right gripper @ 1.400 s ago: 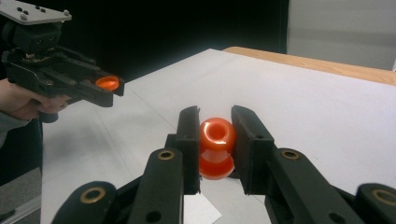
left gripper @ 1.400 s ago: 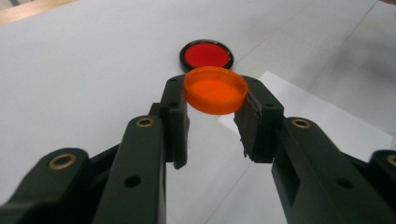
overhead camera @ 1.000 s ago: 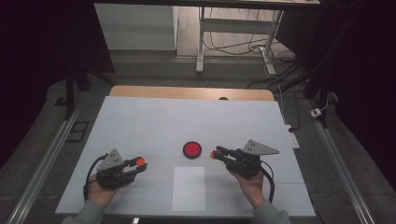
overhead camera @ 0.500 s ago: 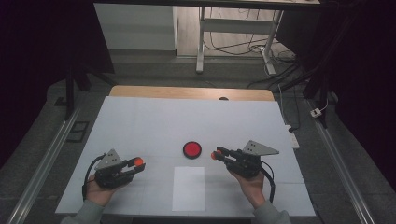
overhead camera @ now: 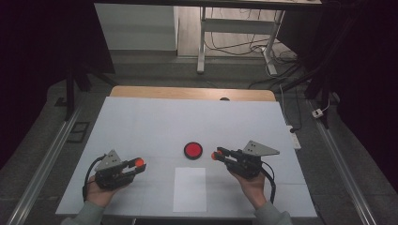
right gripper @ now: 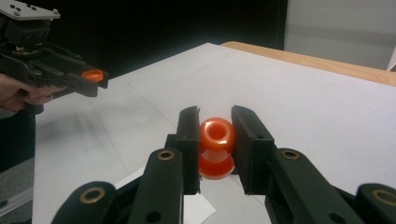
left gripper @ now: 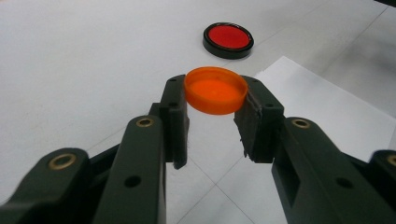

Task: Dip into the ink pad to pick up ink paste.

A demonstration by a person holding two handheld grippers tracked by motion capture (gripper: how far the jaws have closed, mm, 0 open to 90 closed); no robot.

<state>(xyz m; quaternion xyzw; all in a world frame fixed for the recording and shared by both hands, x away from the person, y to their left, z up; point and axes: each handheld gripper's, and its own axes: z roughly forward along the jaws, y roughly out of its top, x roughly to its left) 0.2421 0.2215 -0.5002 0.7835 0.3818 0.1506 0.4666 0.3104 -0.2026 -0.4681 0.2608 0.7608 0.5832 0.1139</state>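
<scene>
Orange cap [left gripper: 215,90] pinched in left tool [left gripper: 212,109], orange bottle [right gripper: 216,147] pinched in right tool [right gripper: 216,140], seemingly for capping.

Both grippers are black, left gripper [overhead camera: 136,164] and right gripper [overhead camera: 217,154], each topped by a grey three-cornered plate, brass pivot pins gleaming, black cables trailing, grey-green sleeves.

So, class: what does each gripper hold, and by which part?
The left gripper clamps an orange cap by opposite sides of its rim. The right gripper pinches a small orange bottle across its body, mouth toward the camera.
</scene>
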